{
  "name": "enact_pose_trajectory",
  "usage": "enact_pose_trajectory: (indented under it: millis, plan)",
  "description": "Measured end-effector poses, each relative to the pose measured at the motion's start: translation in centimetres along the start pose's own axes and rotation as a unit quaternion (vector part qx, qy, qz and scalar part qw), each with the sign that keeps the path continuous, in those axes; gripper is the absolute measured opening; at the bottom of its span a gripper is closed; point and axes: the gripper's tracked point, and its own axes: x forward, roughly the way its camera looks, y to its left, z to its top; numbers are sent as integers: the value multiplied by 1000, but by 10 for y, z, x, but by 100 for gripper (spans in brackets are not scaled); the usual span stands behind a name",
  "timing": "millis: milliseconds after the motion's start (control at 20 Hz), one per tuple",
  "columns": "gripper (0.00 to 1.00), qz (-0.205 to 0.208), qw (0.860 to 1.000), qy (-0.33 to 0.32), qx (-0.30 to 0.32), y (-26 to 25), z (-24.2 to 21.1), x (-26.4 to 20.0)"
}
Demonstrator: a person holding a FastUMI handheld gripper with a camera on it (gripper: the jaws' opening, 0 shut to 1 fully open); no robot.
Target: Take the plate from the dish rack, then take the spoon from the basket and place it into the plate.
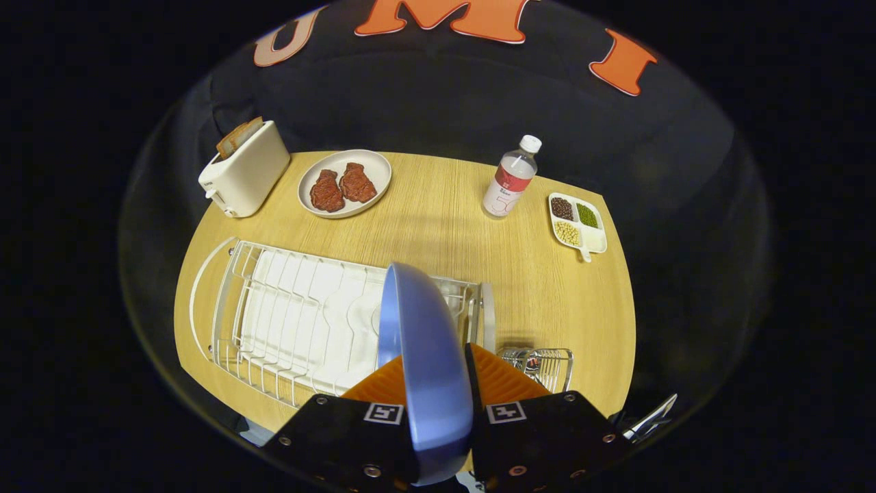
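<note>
A blue plate (428,356) stands on edge between my two orange fingers (503,380), held up above the white wire dish rack (294,315). My gripper (438,376) is shut on the plate's rim, one pad on each face. The rack below holds no other dishes. A small wire basket (544,366) sits just right of the rack, partly hidden by my right finger; something metal lies inside it, and I cannot make out the spoon clearly.
On the round wooden table (438,219), beyond the rack, stand a white toaster (243,171) with toast, a plate of red meat (344,183), a water bottle (510,179) and a divided dish of beans (577,222). A metal piece (650,418) sticks out past the table's right edge.
</note>
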Motion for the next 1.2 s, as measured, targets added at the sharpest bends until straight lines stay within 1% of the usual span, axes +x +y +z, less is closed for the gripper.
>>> enact_pose_trajectory:
  millis: [150,350,500,650,800,1100,1200]
  plan:
    - [30,37,999,-12,15,1,-11,-32]
    - [30,92,994,-29,52,-2,-33,-68]
    - [30,130,989,-29,69,-7,-62,-88]
    - [30,172,981,-16,87,-4,-101,-94]
    - [30,231,968,-17,97,13,-134,-91]
    - [30,287,949,0,130,37,-202,-57]
    - [30,298,944,9,141,43,-221,-42]
